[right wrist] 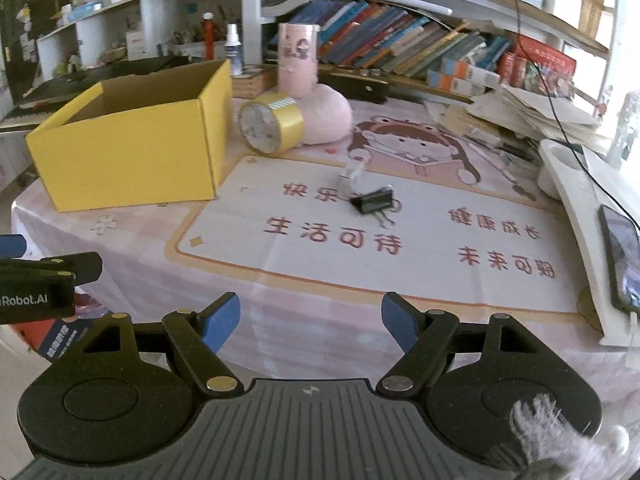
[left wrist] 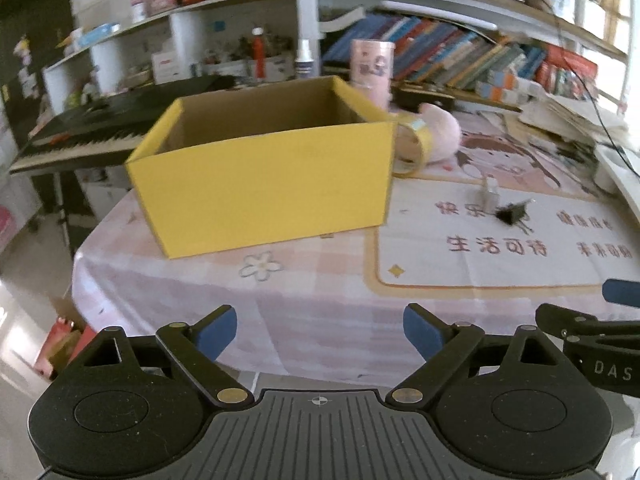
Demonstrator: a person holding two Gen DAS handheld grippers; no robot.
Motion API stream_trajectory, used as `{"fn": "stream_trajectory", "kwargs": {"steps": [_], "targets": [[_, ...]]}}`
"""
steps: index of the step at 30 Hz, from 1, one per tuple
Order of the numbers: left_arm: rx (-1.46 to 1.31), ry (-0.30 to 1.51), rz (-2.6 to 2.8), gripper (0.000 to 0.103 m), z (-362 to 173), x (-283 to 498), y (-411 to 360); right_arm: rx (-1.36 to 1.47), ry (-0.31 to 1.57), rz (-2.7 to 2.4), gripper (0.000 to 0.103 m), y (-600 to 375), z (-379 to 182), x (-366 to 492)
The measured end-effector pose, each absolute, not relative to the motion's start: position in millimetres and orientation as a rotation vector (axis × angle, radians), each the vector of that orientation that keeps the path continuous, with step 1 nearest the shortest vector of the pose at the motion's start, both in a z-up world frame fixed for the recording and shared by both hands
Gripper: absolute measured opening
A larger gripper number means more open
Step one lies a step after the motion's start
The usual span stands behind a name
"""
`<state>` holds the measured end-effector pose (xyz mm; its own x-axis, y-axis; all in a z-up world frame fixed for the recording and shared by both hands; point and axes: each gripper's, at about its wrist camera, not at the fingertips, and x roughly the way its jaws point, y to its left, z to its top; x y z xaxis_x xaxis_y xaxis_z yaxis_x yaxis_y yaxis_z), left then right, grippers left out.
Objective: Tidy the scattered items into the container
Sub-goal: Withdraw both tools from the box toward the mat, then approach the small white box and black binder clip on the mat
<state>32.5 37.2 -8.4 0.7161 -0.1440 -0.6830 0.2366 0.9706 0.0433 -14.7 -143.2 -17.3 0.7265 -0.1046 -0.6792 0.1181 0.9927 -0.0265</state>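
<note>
Nearby, "DAS" on right gripper (left wrist: pixel 608 296)

Daylight pours in from the right, washing out the window (left wrist: pixel 624 20) and the far shelf edges in both views. The worktop (right wrist: pixel 400 280) is evenly, softly lit with faint shadows. The left wrist view is smeared by motion blur: the yellow box (left wrist: pixel 260 184) and the binder clip (left wrist: pixel 512 213) lack crisp edges. The right wrist view is sharper. Fisheye distortion bends the bookshelf (right wrist: pixel 400 44) and darkens the corners.
</note>
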Motion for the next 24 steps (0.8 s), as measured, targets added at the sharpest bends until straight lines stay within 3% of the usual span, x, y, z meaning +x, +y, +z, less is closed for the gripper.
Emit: {"fn": "stream_trajectory", "kwargs": {"steps": [24], "targets": [[0.172,0.771,-0.287,0.093,-13,70,-39,0.021,0.786,-0.128,0.074,-213,-20,27]]}}
